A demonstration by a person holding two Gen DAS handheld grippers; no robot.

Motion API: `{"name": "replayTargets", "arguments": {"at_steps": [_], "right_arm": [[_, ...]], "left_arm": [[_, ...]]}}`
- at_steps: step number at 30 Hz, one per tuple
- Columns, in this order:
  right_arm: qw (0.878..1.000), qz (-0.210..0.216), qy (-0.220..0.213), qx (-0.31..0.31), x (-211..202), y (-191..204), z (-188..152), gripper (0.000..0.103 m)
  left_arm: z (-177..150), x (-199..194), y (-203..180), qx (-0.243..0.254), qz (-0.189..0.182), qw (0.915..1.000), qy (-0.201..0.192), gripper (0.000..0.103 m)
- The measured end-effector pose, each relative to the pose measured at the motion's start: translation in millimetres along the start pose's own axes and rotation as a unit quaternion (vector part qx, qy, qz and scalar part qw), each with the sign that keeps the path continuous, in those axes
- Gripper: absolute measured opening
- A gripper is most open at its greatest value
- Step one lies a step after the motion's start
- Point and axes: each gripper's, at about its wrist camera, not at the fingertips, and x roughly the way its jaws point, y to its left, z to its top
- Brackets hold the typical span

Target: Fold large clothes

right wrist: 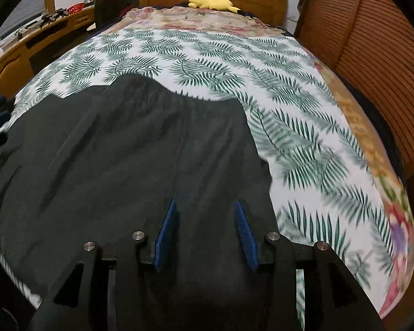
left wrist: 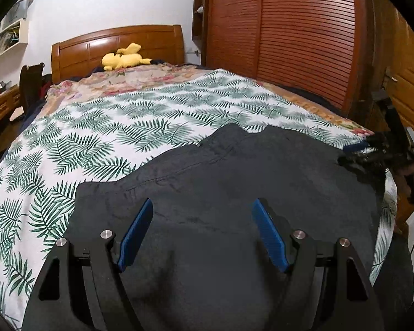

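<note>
Blue-padded fingers (left wrist: 136, 234) of the left gripper (left wrist: 204, 207) fill the foreground of the left wrist view, jaws spread wide with nothing between them. They hang over a dark garment (left wrist: 220, 187) spread flat on a bed. The garment lies on a leaf-print sheet (left wrist: 110, 127), at the near end of the bed, its far edge uneven and peaked. A yellow plush toy (left wrist: 124, 59) rests by the wooden headboard (left wrist: 118, 44).

From the right wrist view, the right gripper (right wrist: 207, 207) also hangs above the garment (right wrist: 124, 143), near its right edge. Its jaws are partly apart and hold nothing. The sheet (right wrist: 303, 143) beside it looks blurred.

Judging from this, no fold is in hand yet; both grippers seem between grasps. To fold well, each gripper should probably take one corner of the same edge, pinch only the layer meant to lift, and carry both corners across together, keeping the cloth taut so no creases form.
</note>
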Motion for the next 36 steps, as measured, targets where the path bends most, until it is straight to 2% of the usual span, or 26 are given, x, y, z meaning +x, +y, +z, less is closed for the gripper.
{"name": "replayTargets", "arguments": {"at_steps": [4,6,9,12,16,20,25,30,36], "right_arm": [[1.0,0.008,-0.006,0.021,-20.2,-11.9,-33.5,0.046],[0.999,-0.016,0.012,0.029,-12.7,-18.9,-49.1,0.046],[0.998,0.015,0.019,0.058,1.1,-32.5,-70.8,0.046],[0.997,0.021,0.006,0.071,-5.3,-37.5,-75.1,0.047],[0.999,-0.005,-0.007,0.05,-23.4,-29.7,-76.3,0.047],[0.998,-0.028,-0.04,0.04,-50.5,-18.0,-73.9,0.048],[0.997,0.013,-0.08,0.018,-83.7,17.2,-71.9,0.048],[0.992,0.063,-0.105,-0.023,-98.7,63.8,-74.1,0.048],[0.986,0.133,-0.092,-0.047,-87.8,115.0,-84.7,0.048]], "left_arm": [[-0.3,-10.1,-10.4,0.005,-0.002,0.9999,-0.011,0.076],[-2.9,-14.3,-16.2,0.004,-0.007,0.9999,-0.013,0.076],[-10.5,-19.2,-27.7,0.004,-0.009,0.9999,-0.008,0.076],[-21.8,-26.9,-40.7,0.007,-0.018,0.9998,0.002,0.076],[-33.9,-46.1,-54.8,0.011,-0.003,0.9999,0.001,0.076],[-43.5,-69.4,-60.1,-0.004,0.007,1.0,0.0,0.076],[-60.3,-91.1,-61.7,-0.015,0.032,0.9993,0.01,0.076],[-72.6,-101.7,-58.3,-0.028,0.046,0.9982,0.025,0.076],[-71.3,-109.7,-51.5,-0.039,0.067,0.9966,0.028,0.076]]}}
